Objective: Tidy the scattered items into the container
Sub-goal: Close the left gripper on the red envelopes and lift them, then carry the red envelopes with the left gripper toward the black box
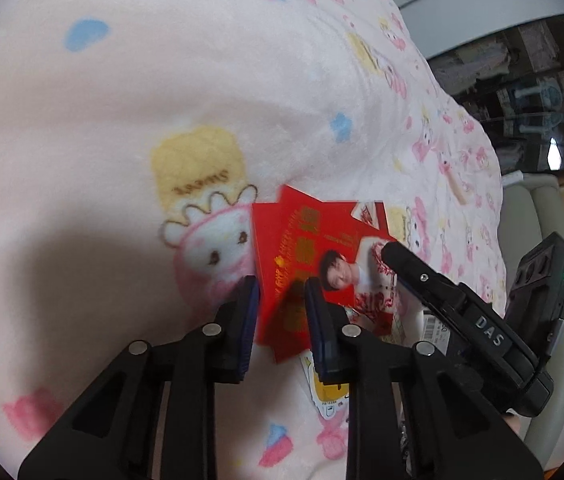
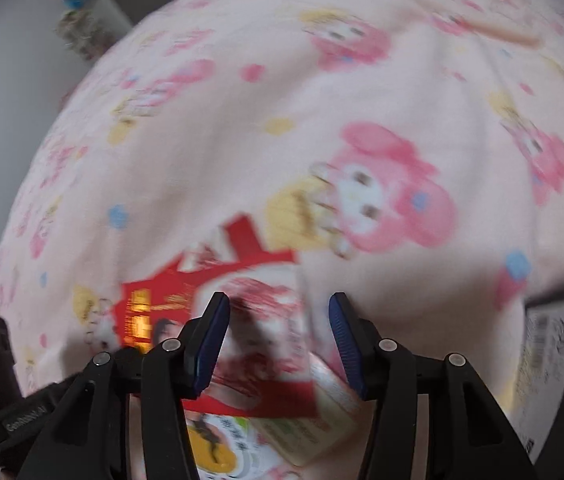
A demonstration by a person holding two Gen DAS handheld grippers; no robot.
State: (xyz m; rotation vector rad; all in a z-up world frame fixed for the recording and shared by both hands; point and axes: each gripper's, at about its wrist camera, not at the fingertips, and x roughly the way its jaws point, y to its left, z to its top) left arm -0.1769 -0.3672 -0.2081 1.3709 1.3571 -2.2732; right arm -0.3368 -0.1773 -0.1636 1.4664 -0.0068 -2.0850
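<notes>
The red packets (image 1: 282, 248) lie in a small loose heap on the bed, on the pink blanket (image 1: 121, 80) with cartoon rabbits, and this heap is directly in front of both of my tools, a little below them. In the left wrist view my left tool (image 1: 279, 296) has its two blue pads on either side of the lower corner of the top red packet; the pads stand close to each other, with a narrow gap, and the red paper fills this gap, but I cannot tell for sure if the pads already press on it. The long side of this packet runs away from me, nearly along the direction in which the left tool points, so I judge that the pads meet it across its short width, near the edge. My right tool (image 1: 392, 250) comes into the same view from the right, and its black tip rests over the white and red card (image 1: 374, 292) beside the packets. In the right wrist view the right tool (image 2: 277, 304) has its pads clearly apart, with the blurred heap below and between them, and nothing is clamped there. So the left tool is the nearer one to a grasp. The container I cannot identify with certainty in either view, therefore I cannot say in which direction the packet must be carried.
</notes>
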